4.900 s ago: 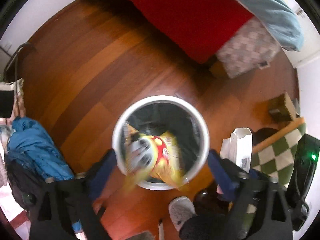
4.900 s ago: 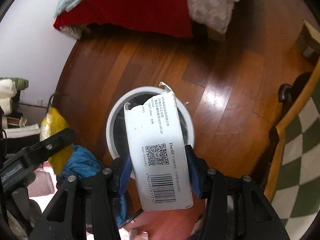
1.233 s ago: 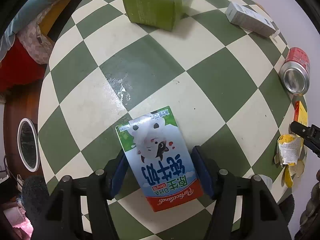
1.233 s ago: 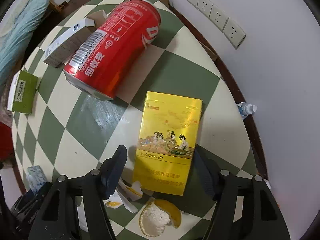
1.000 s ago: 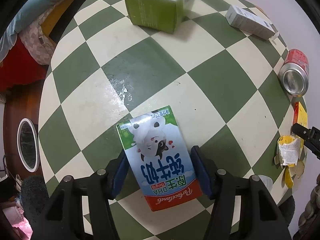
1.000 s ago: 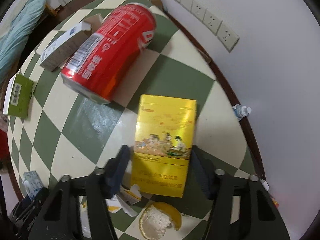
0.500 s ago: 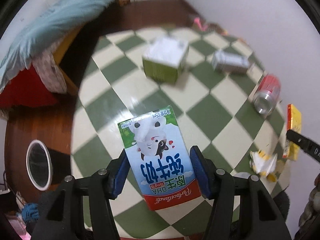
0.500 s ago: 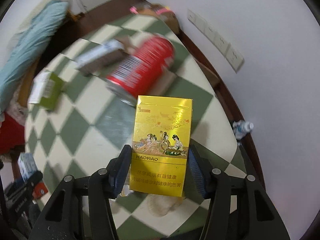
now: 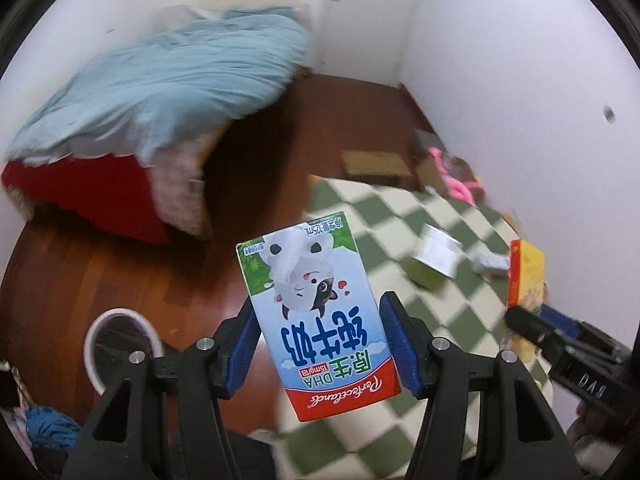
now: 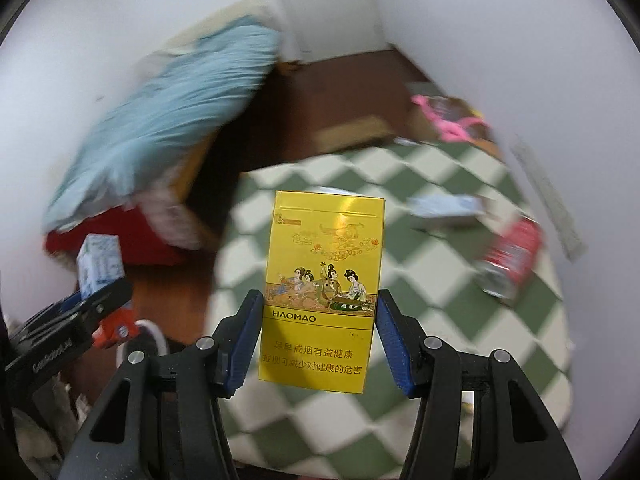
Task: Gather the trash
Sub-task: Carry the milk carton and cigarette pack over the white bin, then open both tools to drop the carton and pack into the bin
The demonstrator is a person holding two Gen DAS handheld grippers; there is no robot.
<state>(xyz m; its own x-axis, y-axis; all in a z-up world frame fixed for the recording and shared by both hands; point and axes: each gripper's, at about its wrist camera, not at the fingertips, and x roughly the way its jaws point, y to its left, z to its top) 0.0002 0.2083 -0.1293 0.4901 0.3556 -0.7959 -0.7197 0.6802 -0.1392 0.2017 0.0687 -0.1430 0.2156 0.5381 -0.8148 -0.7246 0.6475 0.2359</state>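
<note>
The left gripper [image 9: 322, 344] is clamped on a milk carton [image 9: 318, 316], its blue pads [image 9: 394, 340] pressing both long sides; the carton hangs upside down in the air, its cartoon cow and red base band facing the camera. Below and to the left of this claw, down on the dark wooden floor [image 9: 120, 256], stands the white-rimmed trash bin [image 9: 122, 344], mouth up. Under and to the right of the claw spreads the green-and-cream checkered table [image 9: 400, 224], where a green box [image 9: 430, 258] and a small grey box [image 9: 490, 260] lie, both blurred. Further left, beyond the floor, a bed with a red cover [image 9: 84, 188] carries a pale blue duvet [image 9: 160, 88].

The right gripper [image 10: 318, 334] grips a yellow cigarette pack [image 10: 322, 292] by its two long edges, front face to the camera, upright and lifted clear of the table. Beneath and ahead of this claw the same checkered top [image 10: 440, 320] runs out; to the right of the claw a red can [image 10: 510, 260] lies on its side, and ahead and to the right a blurred pale box [image 10: 444, 206] rests. At the far left the other claw shows with the carton [image 10: 102, 262] in it, and just below that a slice of the bin's white rim [image 10: 154, 334]. From the left camera, the yellow pack [image 9: 526, 276] appears at the right edge, held in the other claw
</note>
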